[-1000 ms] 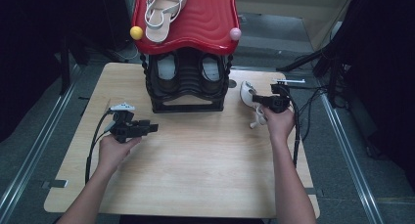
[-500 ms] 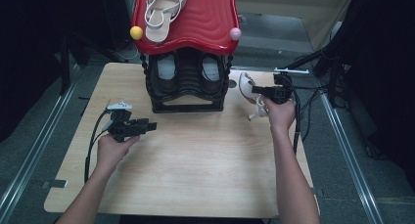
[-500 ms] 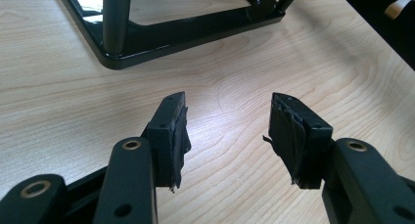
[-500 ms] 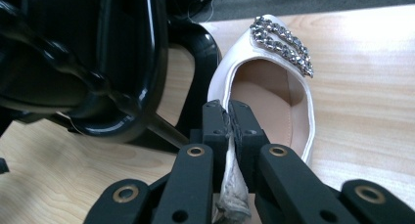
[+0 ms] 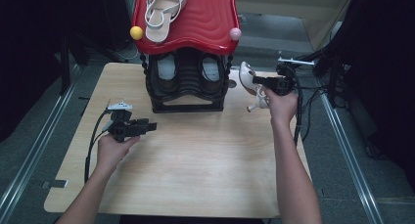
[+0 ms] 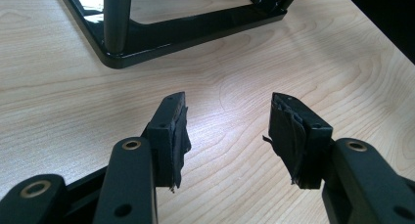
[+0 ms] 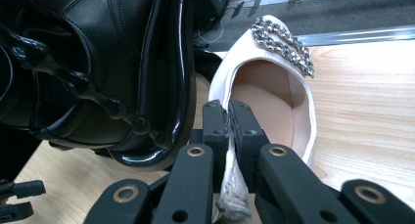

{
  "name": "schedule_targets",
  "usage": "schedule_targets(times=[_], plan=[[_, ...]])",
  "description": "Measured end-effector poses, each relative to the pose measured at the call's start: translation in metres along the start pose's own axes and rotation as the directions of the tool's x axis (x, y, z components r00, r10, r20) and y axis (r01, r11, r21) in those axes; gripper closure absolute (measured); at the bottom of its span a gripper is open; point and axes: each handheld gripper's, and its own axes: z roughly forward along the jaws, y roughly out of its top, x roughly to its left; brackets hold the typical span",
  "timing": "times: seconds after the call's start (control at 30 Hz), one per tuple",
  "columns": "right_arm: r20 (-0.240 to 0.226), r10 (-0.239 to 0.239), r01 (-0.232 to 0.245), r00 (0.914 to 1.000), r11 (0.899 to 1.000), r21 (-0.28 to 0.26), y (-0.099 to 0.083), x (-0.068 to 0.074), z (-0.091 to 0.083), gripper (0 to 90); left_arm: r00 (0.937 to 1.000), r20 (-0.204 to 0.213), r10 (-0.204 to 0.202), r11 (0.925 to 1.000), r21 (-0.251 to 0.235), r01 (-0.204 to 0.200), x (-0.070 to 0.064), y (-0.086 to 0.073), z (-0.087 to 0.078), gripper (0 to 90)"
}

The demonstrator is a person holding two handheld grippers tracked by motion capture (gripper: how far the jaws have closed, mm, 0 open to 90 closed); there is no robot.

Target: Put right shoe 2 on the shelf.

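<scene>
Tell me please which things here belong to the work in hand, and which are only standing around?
In the work:
- white heeled shoe, its side wall pinched in the right gripper, beside the rack
- shoe rack with red top

Only around:
- left gripper, open over bare table
- black shoes in the rack
- sandals on the red top

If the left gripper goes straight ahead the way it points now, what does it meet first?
Probably the black base frame of the shoe rack. The open left gripper has bare table before it until then; depth is unclear.
</scene>
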Motion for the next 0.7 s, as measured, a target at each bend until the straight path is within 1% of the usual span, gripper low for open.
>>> schedule_targets(times=[0.07,0.13,0.17,0.27,0.37,0.47,0.53,0.6,0.7], plan=[[0.007,-0.011,0.011,0.9999,1.0,-0.004,0.004,0.003,-0.002,88.4,1.0,-0.002,0.003,1.0,-0.002,-0.003,0.0,0.0,0.0,49.1],[-0.008,0.004,-0.005,1.0,1.0,-0.031,0.007,0.004,-0.006,88.3,1.0,-0.006,0.004,1.0,-0.004,-0.004,-0.001,0.0,-0.001,49.1],[-0.015,0.007,-0.008,0.9999,1.0,-0.027,0.009,0.003,-0.007,88.4,0.9999,-0.011,0.006,1.0,-0.002,-0.006,-0.001,0.0,0.0,49.1],[0.001,-0.002,0.002,1.0,1.0,-0.02,0.017,0.009,-0.01,88.4,0.9999,-0.011,0.003,1.0,-0.001,-0.003,-0.001,0.0,0.0,49.0],[-0.015,0.005,-0.006,0.9999,0.999,-0.033,0.024,0.012,-0.014,88.4,0.9996,-0.023,0.016,0.9999,-0.003,-0.016,-0.002,0.0,0.0,49.0],[-0.015,-0.003,0.003,0.9999,0.999,-0.047,0.033,0.019,-0.019,88.4,0.9995,-0.023,0.02,0.9998,0.003,-0.02,-0.003,0.0,0.0,49.0],[-0.019,-0.003,0.002,0.9998,0.999,-0.046,0.039,0.023,-0.022,88.4,0.9995,-0.024,0.022,0.9998,-0.001,-0.022,-0.003,0.0,0.001,49.1],[-0.028,0.003,-0.004,0.9996,0.998,-0.059,0.044,0.027,-0.025,88.4,0.9995,-0.024,0.022,0.9998,-0.001,-0.022,-0.003,0.0,0.0,49.0],[-0.03,-0.009,0.007,0.9995,0.998,-0.058,0.052,0.033,-0.029,88.4,0.9995,-0.022,0.022,0.9998,0.002,-0.022,-0.003,0.0,0.0,49.1]])
